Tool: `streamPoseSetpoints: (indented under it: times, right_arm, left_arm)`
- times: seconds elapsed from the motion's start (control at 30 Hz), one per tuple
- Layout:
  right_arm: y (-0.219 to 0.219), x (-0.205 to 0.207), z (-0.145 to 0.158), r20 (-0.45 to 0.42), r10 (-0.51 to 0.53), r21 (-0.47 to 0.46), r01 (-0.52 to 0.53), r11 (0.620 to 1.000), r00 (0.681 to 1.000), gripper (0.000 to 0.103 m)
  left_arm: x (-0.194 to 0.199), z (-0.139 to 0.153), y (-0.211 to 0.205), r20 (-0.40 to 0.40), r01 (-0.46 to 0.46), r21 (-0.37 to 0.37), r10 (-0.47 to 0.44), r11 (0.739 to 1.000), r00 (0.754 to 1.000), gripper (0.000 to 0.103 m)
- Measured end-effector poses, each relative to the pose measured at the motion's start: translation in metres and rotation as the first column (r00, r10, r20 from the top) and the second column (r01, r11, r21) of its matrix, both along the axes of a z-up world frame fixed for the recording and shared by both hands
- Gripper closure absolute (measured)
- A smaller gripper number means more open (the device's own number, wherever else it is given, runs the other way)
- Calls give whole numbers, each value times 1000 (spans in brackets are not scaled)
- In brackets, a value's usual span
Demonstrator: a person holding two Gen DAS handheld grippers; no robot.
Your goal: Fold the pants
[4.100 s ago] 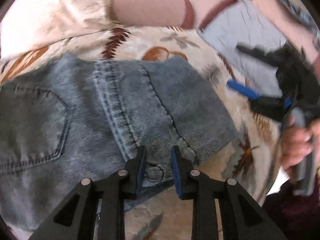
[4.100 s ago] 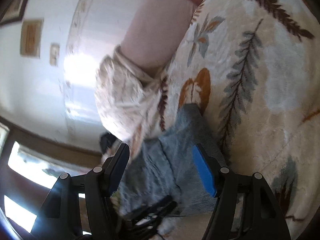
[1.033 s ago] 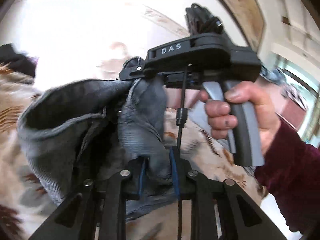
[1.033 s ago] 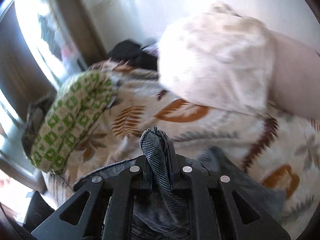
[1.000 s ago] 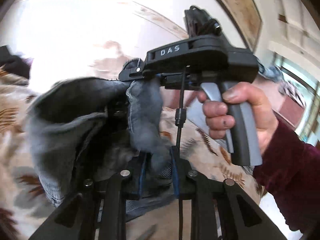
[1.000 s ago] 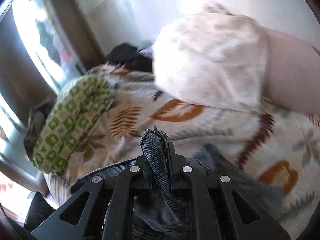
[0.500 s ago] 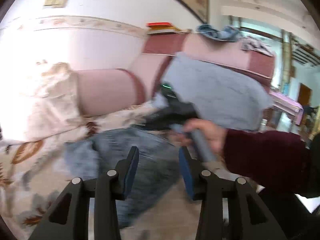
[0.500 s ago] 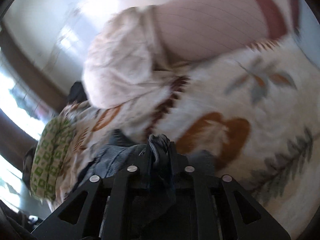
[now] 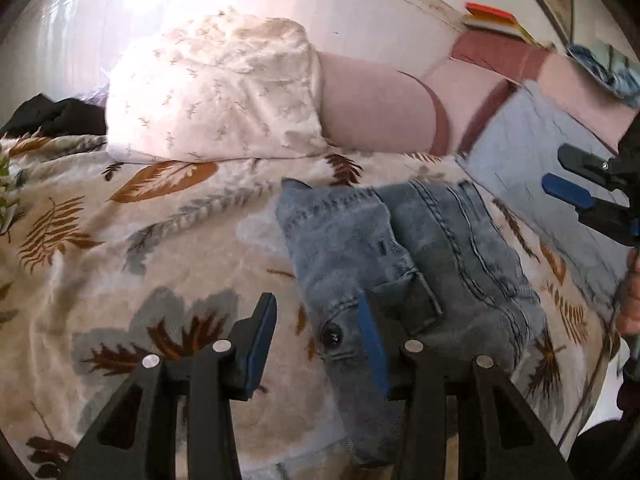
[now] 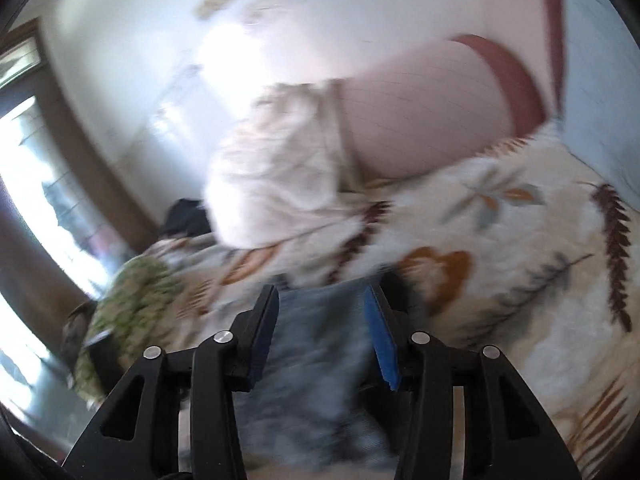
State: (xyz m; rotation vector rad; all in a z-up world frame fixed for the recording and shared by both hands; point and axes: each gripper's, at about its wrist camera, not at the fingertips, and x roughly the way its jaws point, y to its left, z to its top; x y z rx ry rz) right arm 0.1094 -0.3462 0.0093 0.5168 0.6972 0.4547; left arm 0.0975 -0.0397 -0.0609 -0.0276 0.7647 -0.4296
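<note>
The blue jeans [image 9: 416,256] lie folded in a compact stack on the leaf-print bedspread [image 9: 120,248], waistband button toward me. My left gripper [image 9: 316,336] is open just in front of the stack's near left corner; its right pad sits by the button and nothing is pinched. In the left wrist view my right gripper [image 9: 580,196] hangs at the far right edge, held by a hand, blue pad showing. The right wrist view is blurred: the right gripper [image 10: 320,320] has its jaws opening above the jeans [image 10: 316,352], and the pads do not press on the denim.
A white floral pillow [image 9: 216,92] and a pink bolster [image 9: 376,108] lie at the head of the bed. A pale blue-grey cloth [image 9: 532,160] lies right of the jeans. A green patterned cloth [image 10: 132,300] and a black garment [image 9: 52,116] are at the left.
A second ago both grippers were shut on lifted denim. Both have let go and opened, and the jeans now rest folded on the bed. The right gripper swung away to the right.
</note>
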Motion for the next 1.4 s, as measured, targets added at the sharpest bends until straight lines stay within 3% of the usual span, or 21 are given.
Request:
streamPoseSetpoints:
  times: [0.17,0.33,0.53,0.7,0.83,0.93,1.03,1.2,1.3,1.4]
  right_arm:
    - [52,-6,-30,-108,102,8,-102,995,989,56]
    - [46,12,-81,-288,0,-56,-17,998,958,59]
    - [33,20,-115,-377,-38,-105,-2,995,925,71]
    - [37,29,-121,-353,-54,-157,-2,988,934,72]
    - [32,32,-118,-369,-57,-122,12,992,928,71]
    - [29,30,-102,-366,-41,-97,6,995,930,65]
    - [30,23,-69,-262,-21,-108,-7,994,965,63]
    - [40,32,-29,-93,-44,-137,31,990,995,60]
    - [52,50,-34,-104,-31,-188,11,982,994,60]
    - [62,71,-57,-181,-21,-231,-22,973,983,60]
  left_arm:
    - [-17,-1,-23,30,82,39,-83,996,996,60]
    - [-18,-4,-29,35,84,52,-86,995,996,60]
    - [-15,-13,-52,48,45,123,-51,991,998,60]
    - [-4,-22,-58,26,1,134,-5,991,1000,60]
    - [-3,-15,-48,6,7,106,-7,994,1000,58]
    - [-4,-3,-40,25,-2,83,0,997,1000,58]
    - [-10,14,-34,85,-16,70,10,997,996,58]
    - [-22,16,-49,115,83,79,-92,993,989,58]
    - [-28,0,-68,102,164,151,-180,975,978,58]
    - [-30,-13,-78,101,217,196,-239,956,966,58]
